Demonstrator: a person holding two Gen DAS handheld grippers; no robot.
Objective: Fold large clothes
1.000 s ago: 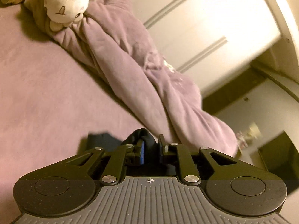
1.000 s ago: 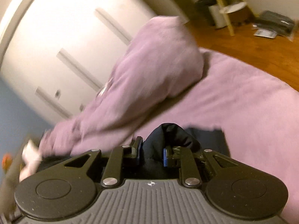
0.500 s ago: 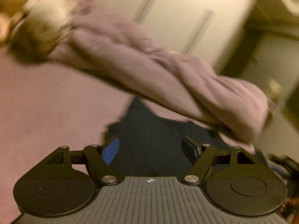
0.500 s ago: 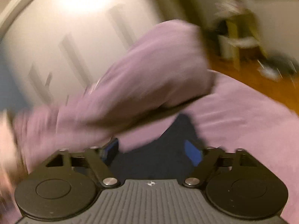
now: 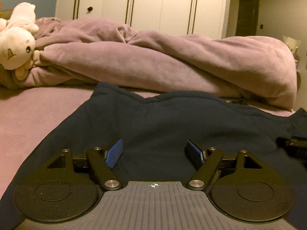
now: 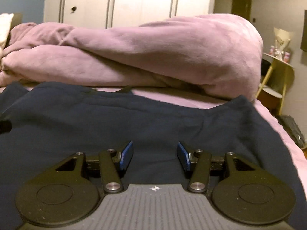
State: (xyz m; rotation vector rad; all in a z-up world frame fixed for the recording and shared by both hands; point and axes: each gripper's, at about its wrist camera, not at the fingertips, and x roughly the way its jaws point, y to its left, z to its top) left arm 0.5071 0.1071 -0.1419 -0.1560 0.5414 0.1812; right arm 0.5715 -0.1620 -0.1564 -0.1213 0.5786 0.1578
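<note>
A dark navy garment (image 5: 172, 118) lies spread flat on the pink bed; it also shows in the right wrist view (image 6: 115, 118). My left gripper (image 5: 154, 149) is open and empty, low over the garment's near part. My right gripper (image 6: 155, 153) is open and empty too, low over the same garment further right. The right gripper's dark tip (image 5: 293, 143) shows at the right edge of the left wrist view. The garment's far edge is wavy, with raised corners.
A bunched pink duvet (image 5: 172, 57) lies across the bed behind the garment, also in the right wrist view (image 6: 153, 53). A white plush toy (image 5: 15, 44) sits at the far left. White wardrobe doors (image 5: 144, 5) stand behind. A yellow side table (image 6: 276, 76) stands right of the bed.
Both grippers were shut on bunched navy fabric one second ago. They opened, let the garment go, and swung level; the garment now lies spread on the bed.
</note>
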